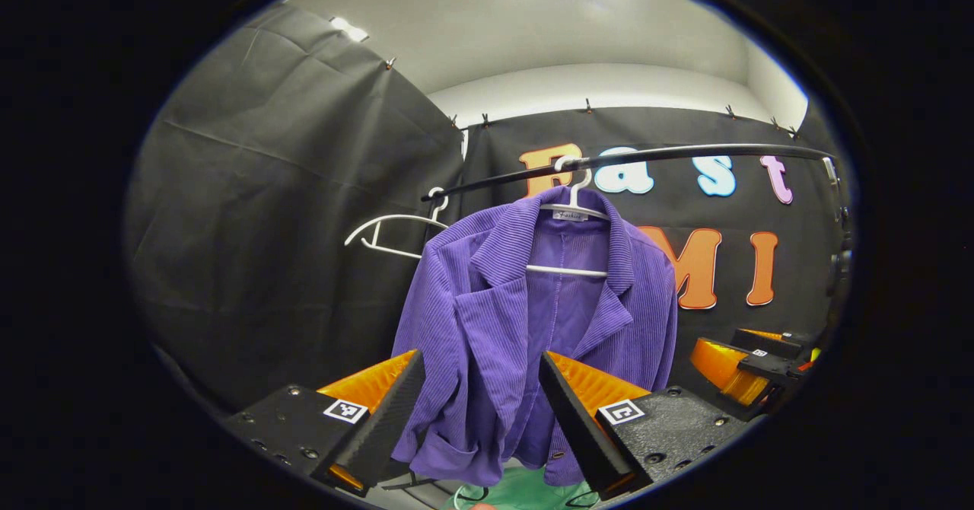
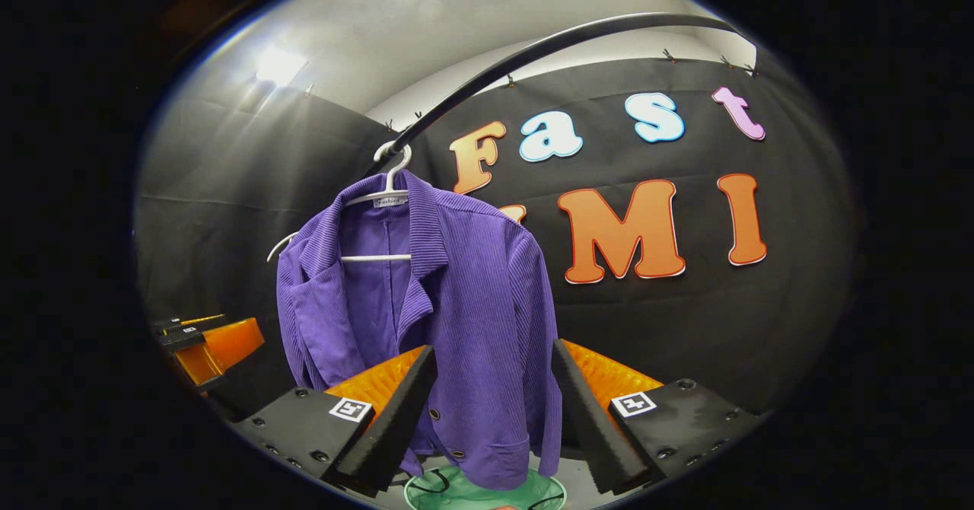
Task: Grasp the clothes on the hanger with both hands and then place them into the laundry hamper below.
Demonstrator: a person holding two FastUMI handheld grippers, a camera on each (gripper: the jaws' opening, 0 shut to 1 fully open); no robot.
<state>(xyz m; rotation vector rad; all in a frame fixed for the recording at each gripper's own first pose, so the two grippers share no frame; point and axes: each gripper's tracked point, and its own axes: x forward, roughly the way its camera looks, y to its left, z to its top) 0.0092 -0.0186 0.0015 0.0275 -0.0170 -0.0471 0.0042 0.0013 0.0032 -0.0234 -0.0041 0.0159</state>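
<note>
We are holding the left gripper point(image 1: 479, 419) with its two fingers spread wide, nothing between them but open air, and the purple jacket point(image 1: 525, 327) is hanging beyond the gap, apart from both fingertips. In the left gripper view we are also seeing the right gripper point(image 1: 749, 369) off to the right, lower than the jacket's shoulder; how its fingers stand cannot be told from there.

In the right gripper view the right gripper point(image 2: 494, 411) is likewise gaping wide, its fingers framing the jacket's point(image 2: 449, 320) lower hem without pressing on it. The left gripper point(image 2: 202, 346) is showing at the left edge there, beside the jacket's sleeve.

The jacket is hanging open-fronted on a white hanger point(image 1: 574, 213), whose hook is sitting over a dark rail point(image 1: 647, 156) running across the booth. A second white hanger point(image 1: 392, 232) is hanging bare on the same rail, just left of the jacket. Beneath the jacket's hem we are glimpsing the green laundry hamper point(image 2: 487, 492), directly below the garment, its rim partly hidden by the fabric.
</note>
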